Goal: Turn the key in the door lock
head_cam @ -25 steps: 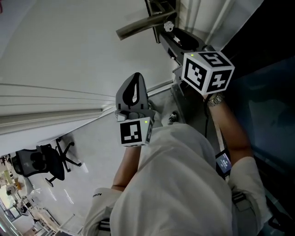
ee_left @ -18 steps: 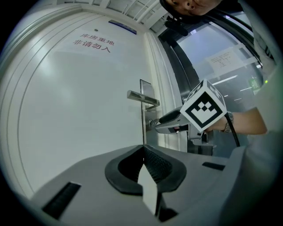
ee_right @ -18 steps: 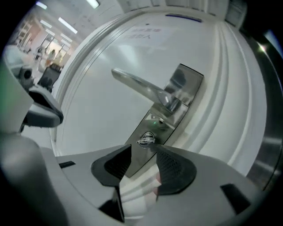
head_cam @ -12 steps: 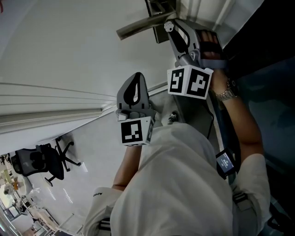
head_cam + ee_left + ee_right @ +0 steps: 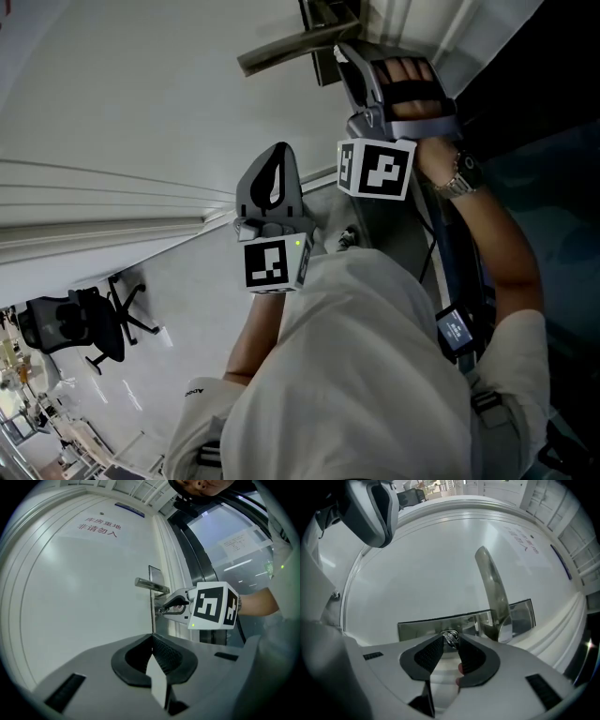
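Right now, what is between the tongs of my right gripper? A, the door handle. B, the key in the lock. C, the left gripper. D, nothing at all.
B: in the right gripper view the key sits between the tongs of the right gripper, which have just been closing on it, while the door handle stands clear of them.

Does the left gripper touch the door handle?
No, the left gripper is away from the door handle, and its jaws are shut with nothing between them.
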The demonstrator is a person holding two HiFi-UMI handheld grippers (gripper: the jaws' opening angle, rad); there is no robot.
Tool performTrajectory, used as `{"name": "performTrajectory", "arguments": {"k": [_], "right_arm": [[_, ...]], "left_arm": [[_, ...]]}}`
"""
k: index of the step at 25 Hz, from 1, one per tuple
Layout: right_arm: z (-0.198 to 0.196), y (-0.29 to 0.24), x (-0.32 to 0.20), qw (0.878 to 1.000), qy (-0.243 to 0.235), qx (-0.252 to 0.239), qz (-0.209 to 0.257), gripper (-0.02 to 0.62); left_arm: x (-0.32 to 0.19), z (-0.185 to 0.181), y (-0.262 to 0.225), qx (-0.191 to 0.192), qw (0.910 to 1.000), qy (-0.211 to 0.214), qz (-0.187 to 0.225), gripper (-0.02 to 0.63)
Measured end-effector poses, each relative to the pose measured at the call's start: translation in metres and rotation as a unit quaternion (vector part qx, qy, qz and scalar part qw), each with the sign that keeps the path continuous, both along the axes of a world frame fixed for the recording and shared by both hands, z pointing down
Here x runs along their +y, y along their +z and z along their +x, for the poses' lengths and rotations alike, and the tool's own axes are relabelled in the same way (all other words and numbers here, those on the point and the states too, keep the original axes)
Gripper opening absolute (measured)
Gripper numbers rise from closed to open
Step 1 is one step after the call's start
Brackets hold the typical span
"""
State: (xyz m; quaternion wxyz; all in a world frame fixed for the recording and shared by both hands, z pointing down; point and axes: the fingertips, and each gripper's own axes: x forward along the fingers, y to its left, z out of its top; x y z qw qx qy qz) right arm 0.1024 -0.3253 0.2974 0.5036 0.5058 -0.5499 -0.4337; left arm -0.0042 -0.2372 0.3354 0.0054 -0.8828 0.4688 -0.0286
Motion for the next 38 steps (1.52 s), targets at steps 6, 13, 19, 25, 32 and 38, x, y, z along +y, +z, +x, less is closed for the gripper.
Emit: {"name": "performTrajectory", "arguments": {"k": [6,13,19,25,32,38], "right_arm": [[0.001,-0.003,-0.001,0.996,0.013,-0.085,0.008,0.098],[0.002,-0.006,0.000,0.983,0.015,-0.179,0.023,0.084],[0.004,-0.007,0.000,0.973,0.020,-0.227,0.027,0.083],[0.007,-0.008,0.001,0.953,0.035,-0.299,0.018,0.084],[0.007,-0.007,0.001,0.945,0.028,-0.325,0.019,0.091],[0.011,-0.006,0.010,0.930,0.022,-0.364,0.049,0.094]], "left_arm": [[-0.001,0.003,-0.001,0.002,1.0000,-0.001,0.000,0.009],[-0.001,0.009,0.002,-0.007,0.9999,0.008,-0.002,0.009],[-0.004,0.012,0.001,-0.006,0.9999,0.008,-0.002,0.009],[-0.005,0.013,0.003,-0.003,1.0000,0.004,-0.002,0.011],[-0.008,0.014,0.004,-0.001,1.0000,0.001,-0.004,0.009],[-0.007,0.005,0.007,-0.007,0.9999,-0.013,-0.008,0.011]]}}
